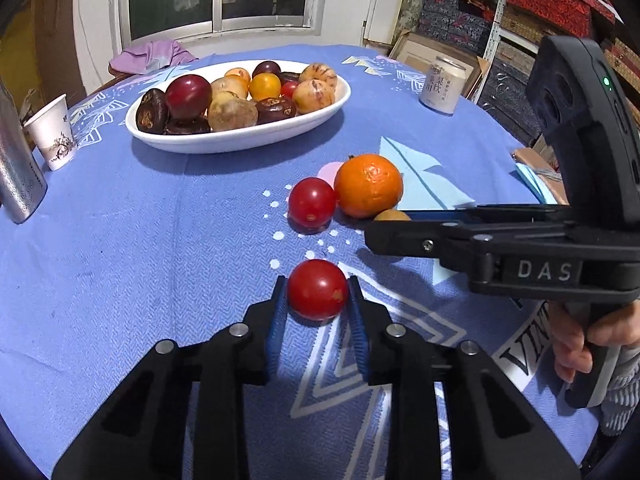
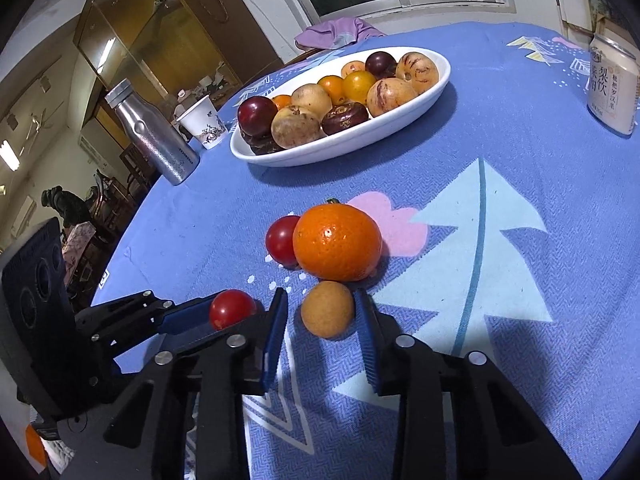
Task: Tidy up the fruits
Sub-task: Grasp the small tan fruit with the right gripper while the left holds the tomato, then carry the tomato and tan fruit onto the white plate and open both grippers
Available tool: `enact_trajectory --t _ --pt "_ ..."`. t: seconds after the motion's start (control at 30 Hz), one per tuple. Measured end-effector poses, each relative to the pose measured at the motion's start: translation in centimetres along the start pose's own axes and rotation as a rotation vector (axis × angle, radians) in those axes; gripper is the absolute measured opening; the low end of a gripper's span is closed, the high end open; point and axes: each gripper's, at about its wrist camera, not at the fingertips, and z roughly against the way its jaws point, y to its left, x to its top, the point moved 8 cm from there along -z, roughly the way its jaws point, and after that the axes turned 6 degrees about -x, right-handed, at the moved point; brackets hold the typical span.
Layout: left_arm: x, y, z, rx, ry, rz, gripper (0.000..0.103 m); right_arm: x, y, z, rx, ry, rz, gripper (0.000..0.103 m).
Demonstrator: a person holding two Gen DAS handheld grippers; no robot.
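Note:
A white oval dish (image 1: 240,142) (image 2: 340,148) at the back of the table holds several fruits. On the blue cloth lie an orange (image 1: 368,185) (image 2: 337,242), a red tomato (image 1: 311,202) (image 2: 282,240) beside it, and a small tan fruit (image 2: 327,309) (image 1: 392,215). My left gripper (image 1: 318,292) is closed around a second red tomato (image 1: 317,290) (image 2: 231,308) resting on the cloth, its pads touching both sides. My right gripper (image 2: 322,306) is open, its fingers on either side of the tan fruit with gaps.
A silver bottle (image 1: 16,168) (image 2: 154,136) and a paper cup (image 1: 52,134) (image 2: 202,122) stand at the left. A drink can (image 1: 442,86) (image 2: 614,88) stands at the back right. A purple cloth (image 1: 152,56) lies at the far edge.

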Motion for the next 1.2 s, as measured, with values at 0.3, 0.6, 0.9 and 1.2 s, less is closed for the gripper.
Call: enact_trajectory --t 0.3,0.6,0.9,1.2 --pt "1.0 0.9 1.6 0.018 -0.064 0.03 0.028 0.1 0.3 0.3 0.023 0.003 0.016 0.027" --pt "4.5 2.2 2.9 0.039 -0.115 0.062 0.028 1.5 0.4 3.4 0.132 -0.065 -0.028 0.027" --pt "11.0 1.8 -0.3 0.084 -0.136 0.038 0.028 8.7 -3.1 4.4 0.101 -0.137 -0.162 0.027" --pt "15.0 3.8 -4.9 0.084 -0.129 0.087 0.028 16.3 -4.3 -1.7 0.077 -0.139 -0.239 0.026"
